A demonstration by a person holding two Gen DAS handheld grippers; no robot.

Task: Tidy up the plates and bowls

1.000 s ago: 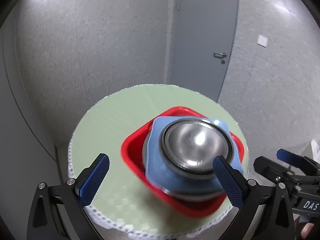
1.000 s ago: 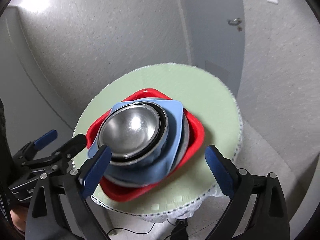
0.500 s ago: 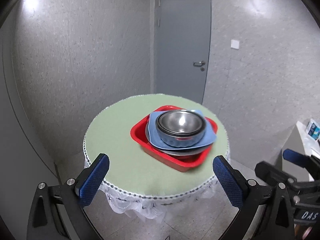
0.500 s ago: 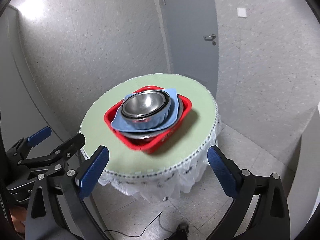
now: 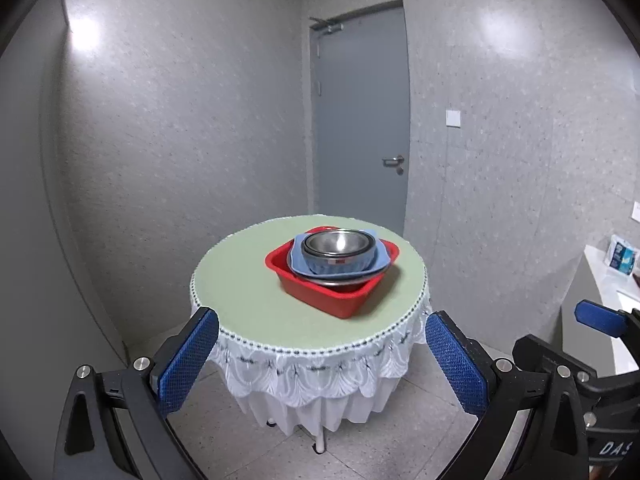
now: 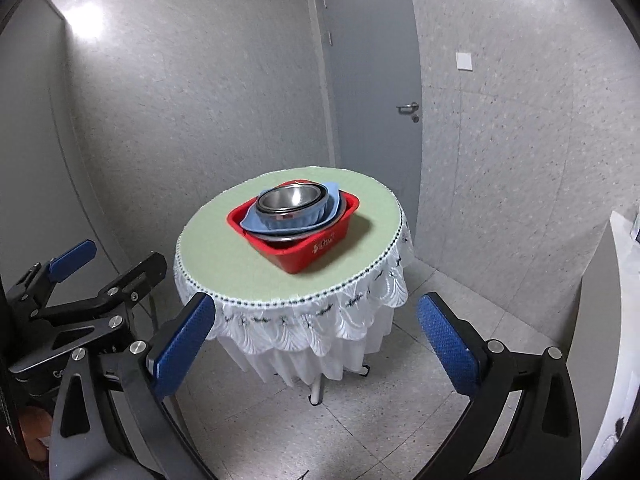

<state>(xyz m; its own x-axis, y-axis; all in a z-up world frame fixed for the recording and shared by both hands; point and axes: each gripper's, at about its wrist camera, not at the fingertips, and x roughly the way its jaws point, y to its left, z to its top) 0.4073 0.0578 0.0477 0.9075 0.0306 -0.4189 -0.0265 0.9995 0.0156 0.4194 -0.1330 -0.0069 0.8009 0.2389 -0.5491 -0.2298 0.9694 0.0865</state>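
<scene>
Jaws of the left gripper (image 5: 322,362) and right gripper (image 6: 316,344) stand wide apart, empty, touching nothing. Ahead of both, well apart, bowls (image 5: 338,250) sit stacked in a red tub (image 5: 320,292) on the table (image 5: 248,292). The tub's white print is unreadable.

Red basin (image 5: 320,300), blue plate (image 5: 376,266) – green tablecloth (image 5: 248,300), white lace – blue fingers (image 5: 188,362)

Black frames with silver screws carry 2 blue textured fingers (image 5: 188,360).
</scene>
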